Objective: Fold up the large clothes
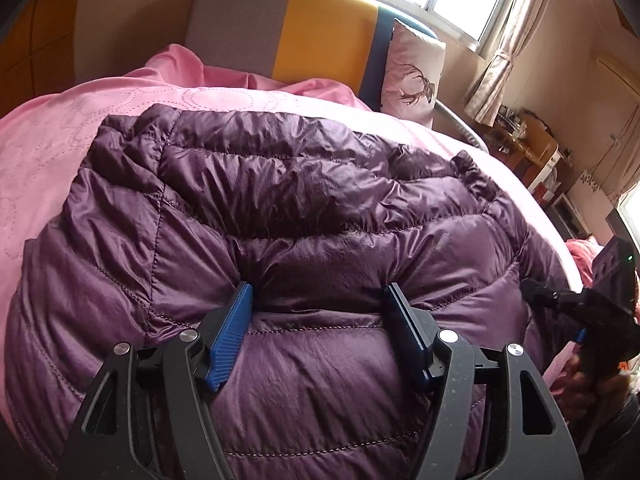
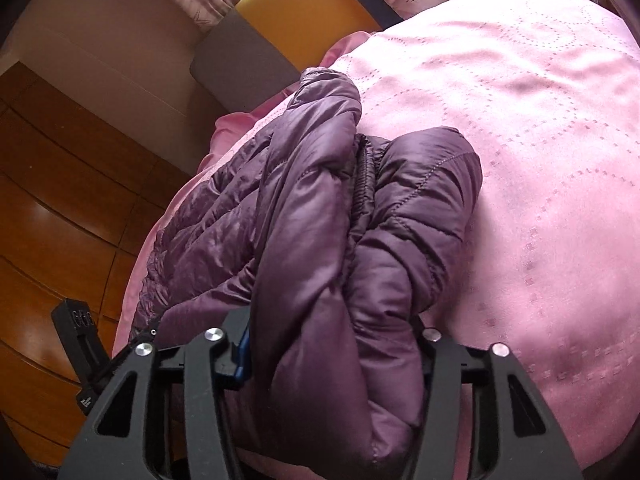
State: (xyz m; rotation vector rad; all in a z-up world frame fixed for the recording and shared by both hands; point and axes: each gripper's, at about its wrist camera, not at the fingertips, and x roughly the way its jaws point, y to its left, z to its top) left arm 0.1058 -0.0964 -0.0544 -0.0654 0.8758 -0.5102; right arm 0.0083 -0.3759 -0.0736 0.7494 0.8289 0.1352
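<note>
A purple quilted down jacket (image 1: 304, 208) lay spread across a pink bedspread (image 1: 52, 148), near edge of the bed, w/ a grey-yellow-blue headboard (image 1: 288, 28) and a deer-print pillow (image 1: 412, 76) at the far end.

Left gripper (image 1: 320, 304) sat pressed into the jacket's near panel, blue pads (image 1: 230, 336) about half apart w/ a puffy ridge of fabric bulging between them; whether the pads actually pinched it couldn't be told.

Right gripper (image 2: 332, 344) had its jaws closed on a thick bunched fold of the jacket (image 2: 320, 240) at the garment's right side, elastic cuff or hem showing in the bundle; fabric filled the gap completely.

Judged from the sheen and loft: light, very soft, compressible, and slippery nylon shell, so likely to slide out of a shallow pinch and spring back after folding. Best hold prob. at stitched seams, hem or cuff, where layers are thinner and firmer, taking a deep bite rather than the puffed baffles.
</note>
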